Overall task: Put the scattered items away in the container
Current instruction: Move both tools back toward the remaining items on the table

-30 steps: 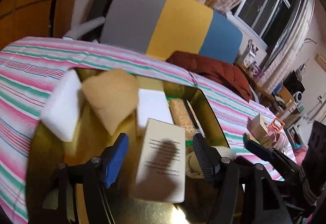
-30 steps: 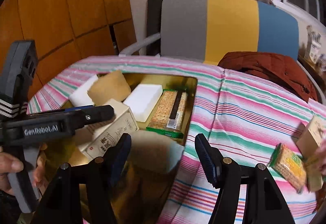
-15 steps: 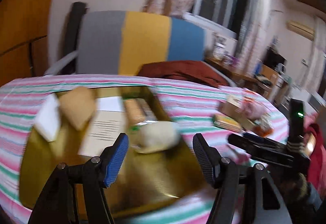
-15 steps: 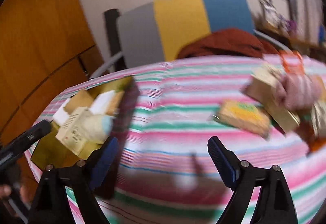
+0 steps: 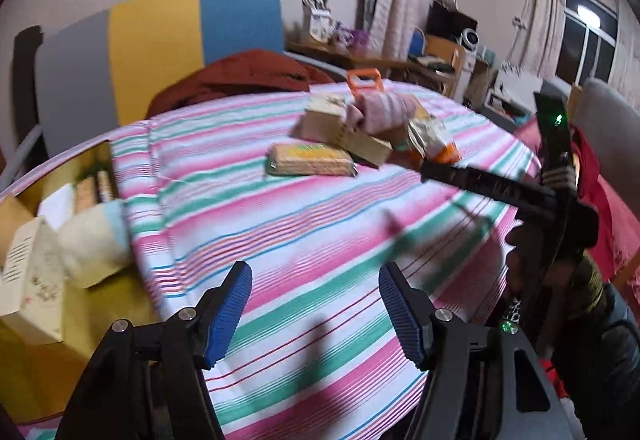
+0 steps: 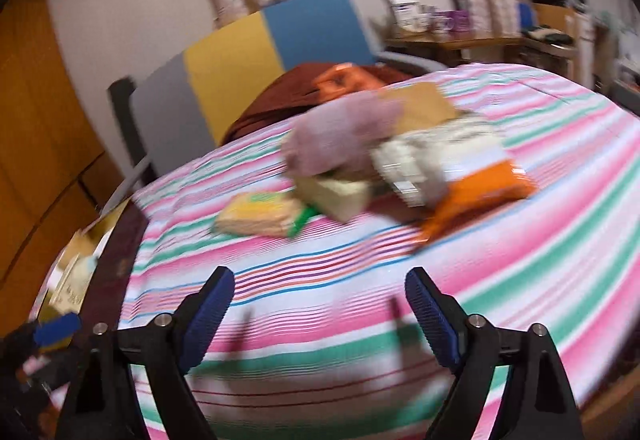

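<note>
My left gripper (image 5: 314, 276) is open and empty over the striped tablecloth (image 5: 280, 224). The gold container (image 5: 92, 304) sits at its left, holding white boxes and a pale soft roll (image 5: 92, 244). Farther along the table is a pile: a cracker packet (image 5: 310, 159), a cardboard box (image 5: 340, 129), a pink rolled cloth (image 5: 384, 109) and an orange snack bag (image 5: 438, 145). My right gripper (image 6: 320, 280) faces that pile, its jaws opening with nothing between them. The cracker packet (image 6: 260, 213) is nearest to it, then the pink cloth (image 6: 344, 135) and orange bag (image 6: 480, 187).
A chair with a grey, yellow and blue back (image 5: 160, 43) stands behind the table, a dark red garment (image 5: 248, 73) draped on it. A cluttered desk (image 5: 436, 55) lines the far wall. A person's dark sleeve (image 5: 600, 340) is at the right table edge.
Both grippers swung right, away from the container toward the pile. The right jaws widened, and the pale roll once between them now lies in the container.
</note>
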Motion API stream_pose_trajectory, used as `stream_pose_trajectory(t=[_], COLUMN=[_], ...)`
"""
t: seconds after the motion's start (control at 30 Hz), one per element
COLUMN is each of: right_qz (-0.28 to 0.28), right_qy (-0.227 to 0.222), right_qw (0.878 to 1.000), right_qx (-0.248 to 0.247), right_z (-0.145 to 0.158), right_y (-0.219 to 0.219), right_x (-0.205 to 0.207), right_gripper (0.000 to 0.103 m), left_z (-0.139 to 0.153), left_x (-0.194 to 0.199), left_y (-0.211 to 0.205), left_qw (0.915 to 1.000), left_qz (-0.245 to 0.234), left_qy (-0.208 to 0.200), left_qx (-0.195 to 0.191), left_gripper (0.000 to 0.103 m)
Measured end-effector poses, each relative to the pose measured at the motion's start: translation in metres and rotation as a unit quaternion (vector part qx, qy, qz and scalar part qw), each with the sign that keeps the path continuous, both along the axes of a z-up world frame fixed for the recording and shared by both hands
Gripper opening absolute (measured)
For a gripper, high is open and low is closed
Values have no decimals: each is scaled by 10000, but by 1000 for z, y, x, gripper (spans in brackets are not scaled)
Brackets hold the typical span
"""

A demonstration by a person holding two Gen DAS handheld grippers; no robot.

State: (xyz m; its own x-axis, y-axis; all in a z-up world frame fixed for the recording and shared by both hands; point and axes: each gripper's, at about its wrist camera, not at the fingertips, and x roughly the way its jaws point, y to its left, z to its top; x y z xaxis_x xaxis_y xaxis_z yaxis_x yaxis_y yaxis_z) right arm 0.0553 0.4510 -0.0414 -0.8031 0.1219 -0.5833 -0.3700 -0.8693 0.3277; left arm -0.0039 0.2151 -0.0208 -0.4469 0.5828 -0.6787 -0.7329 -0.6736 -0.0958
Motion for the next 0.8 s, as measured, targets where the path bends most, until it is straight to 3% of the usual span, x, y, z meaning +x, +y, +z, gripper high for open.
stream_pose_trajectory(t=[0.2, 0.4, 0.63, 0.8], right_qz=[-555, -698, -881, -946], right_qy=[81, 310, 515, 697], right_qw=[9978, 9933, 9893, 9888], right_qx=[-364, -866, -1039, -923], right_z=[-11, -17, -19, -21], right_y=[44, 72, 89, 88], right_x=[17, 14, 1, 2], right_gripper=[97, 102, 103, 103], left_z=[-13, -14, 18, 35], left_x=[-7, -18, -40, -54], left_y=[27, 53, 87, 121], left_qw=[9994, 9985, 9967, 9896], left_qz=[-184, -344, -624, -1108], left_qy=[-166, -133, 318, 752], left_qx=[-237, -406, -404, -529], left_gripper=[67, 67, 67, 73])
